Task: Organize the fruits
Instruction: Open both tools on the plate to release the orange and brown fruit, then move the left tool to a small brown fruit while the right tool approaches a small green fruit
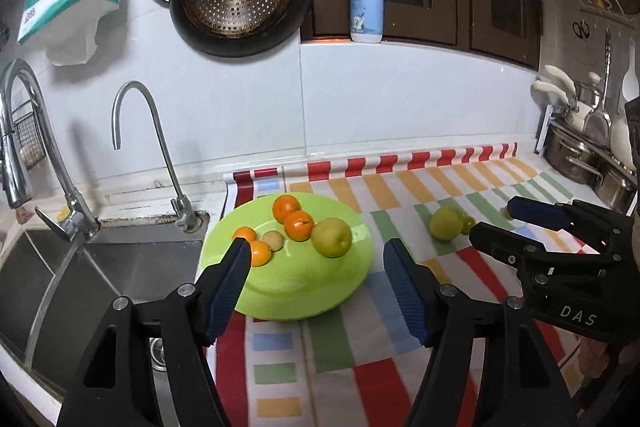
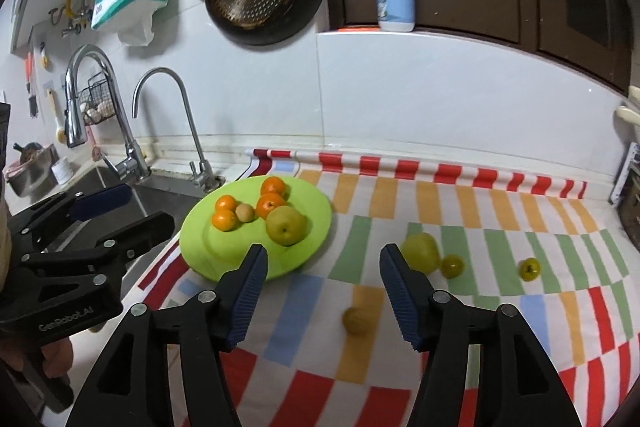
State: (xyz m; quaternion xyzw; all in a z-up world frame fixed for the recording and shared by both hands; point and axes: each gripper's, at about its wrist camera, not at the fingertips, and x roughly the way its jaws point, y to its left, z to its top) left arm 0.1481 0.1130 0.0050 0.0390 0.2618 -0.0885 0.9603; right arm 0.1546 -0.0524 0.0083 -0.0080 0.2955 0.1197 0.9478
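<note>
- We saw both tools empty and with their jaws apart: the left tool point(image 1: 316, 259) hung over the near edge of the green plate point(image 1: 348, 291), and the right tool point(image 2: 322, 267) hung over the striped cloth point(image 2: 480, 307) on the tabletop, with nothing between the pads of either.
- The plate already carried four oranges point(image 2: 226, 219), a small brownish fruit point(image 2: 245, 213) and a yellow-green pear point(image 2: 286, 225); it sat close to the sink point(image 1: 132, 267), so we judged that a clumsy drop could send a round fruit rolling off the low rim and into the basin.
- Four fruits lay loose on the cloth: a large green one point(image 2: 420, 251), a small green one point(image 2: 452, 265) touching or just beside it, another small one point(image 2: 530, 269) further right, and a blurred yellowish one point(image 2: 357, 321) near the right tool. That last one was smeared in the picture, so it may have been rolling; we could not tell.
- We reckoned that closing on the large green fruit could nudge its small neighbour away.
- The small fruits looked smooth and round, so a pinch off their middle could squirt them out.
- The two tools stood near each other, so we thought reaching together could make them collide.
</note>
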